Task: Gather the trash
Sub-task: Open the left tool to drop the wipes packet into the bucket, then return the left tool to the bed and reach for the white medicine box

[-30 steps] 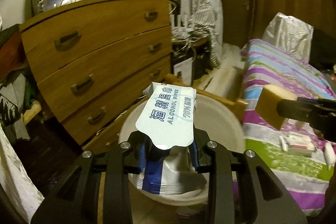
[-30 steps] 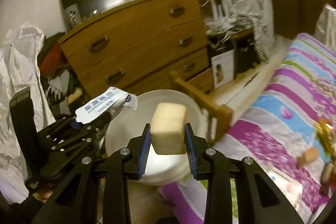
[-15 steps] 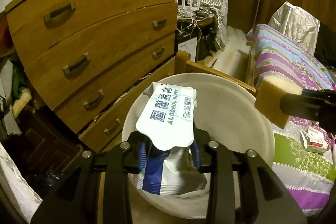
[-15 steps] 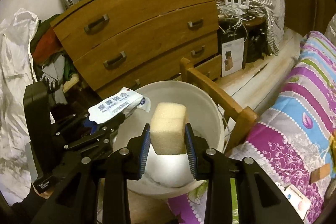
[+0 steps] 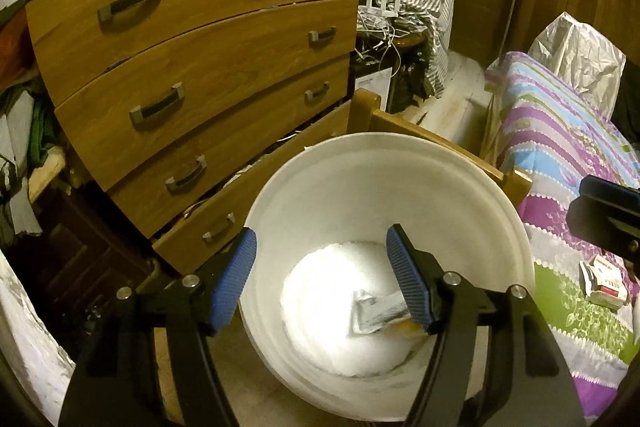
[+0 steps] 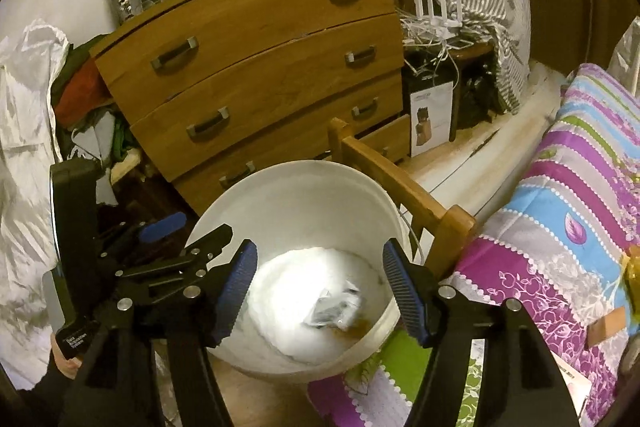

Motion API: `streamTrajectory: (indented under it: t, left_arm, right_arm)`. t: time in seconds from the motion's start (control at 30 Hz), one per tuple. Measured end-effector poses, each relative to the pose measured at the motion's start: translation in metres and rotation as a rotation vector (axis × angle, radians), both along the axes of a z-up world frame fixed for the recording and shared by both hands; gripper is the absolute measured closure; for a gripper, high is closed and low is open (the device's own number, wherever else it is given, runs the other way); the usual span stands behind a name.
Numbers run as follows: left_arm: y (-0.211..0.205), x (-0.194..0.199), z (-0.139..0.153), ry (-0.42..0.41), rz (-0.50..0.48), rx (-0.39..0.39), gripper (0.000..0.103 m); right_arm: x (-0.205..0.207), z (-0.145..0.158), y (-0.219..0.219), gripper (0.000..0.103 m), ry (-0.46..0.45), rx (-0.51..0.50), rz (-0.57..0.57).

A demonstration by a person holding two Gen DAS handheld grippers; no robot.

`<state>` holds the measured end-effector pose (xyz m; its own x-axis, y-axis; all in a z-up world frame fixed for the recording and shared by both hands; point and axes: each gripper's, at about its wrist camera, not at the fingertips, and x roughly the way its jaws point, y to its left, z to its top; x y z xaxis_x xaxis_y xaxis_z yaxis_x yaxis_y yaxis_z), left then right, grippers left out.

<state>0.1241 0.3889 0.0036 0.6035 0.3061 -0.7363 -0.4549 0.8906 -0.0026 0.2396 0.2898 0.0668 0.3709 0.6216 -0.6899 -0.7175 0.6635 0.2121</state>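
The left tongs (image 5: 320,267), which half a second earlier had clamped the alcohol-wipes packet (image 5: 378,311), stood wide and empty over the white bucket (image 5: 360,163) by the dresser (image 5: 192,39), and the packet lay crumpled on the bucket's floor. The right tongs (image 6: 320,281), beside them on the bed (image 6: 560,227) side, had likewise spread wide and let go the yellow sponge, seen only as a yellowish trace under the packet. Both pieces looked collected, so remaining litter on the bed, like the small box (image 5: 604,277), probably came next.
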Motion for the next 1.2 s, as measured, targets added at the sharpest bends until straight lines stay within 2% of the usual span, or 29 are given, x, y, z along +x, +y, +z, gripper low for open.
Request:
streamTrajectory:
  t: [0.3,0.5,0.67,0.77,0.9,1.03,1.1,1.2]
  left_arm:
    - [-0.026,-0.005,0.009,-0.030,-0.028,-0.009,0.037]
    - [-0.072,-0.006,0.016,-0.068,-0.122,0.009,0.034]
    - [-0.123,-0.009,0.022,-0.106,-0.249,0.022,0.029]
    - [-0.155,-0.008,0.022,-0.119,-0.359,0.045,0.027]
    - [-0.194,0.000,0.014,-0.103,-0.496,0.064,0.025]
    - [-0.227,0.010,-0.003,-0.051,-0.636,0.081,0.021]
    - [-0.239,0.014,-0.011,-0.025,-0.679,0.095,0.019]
    - [-0.259,0.020,-0.018,-0.015,-0.677,0.098,0.019]
  right_arm:
    - [-0.021,0.008,-0.033,0.036,-0.078,0.021,-0.045]
    - [-0.035,0.011,-0.089,0.036,-0.158,0.054,-0.149]
    - [-0.053,0.007,-0.161,0.036,-0.214,0.076,-0.266]
    - [-0.065,-0.002,-0.211,0.033,-0.233,0.061,-0.338]
    - [-0.073,-0.017,-0.287,0.031,-0.196,0.065,-0.449]
    - [-0.086,-0.037,-0.369,0.024,-0.144,0.070,-0.577]
    - [-0.094,-0.050,-0.405,0.021,-0.123,0.054,-0.635]
    - [-0.099,-0.067,-0.437,0.017,-0.100,0.044,-0.697]
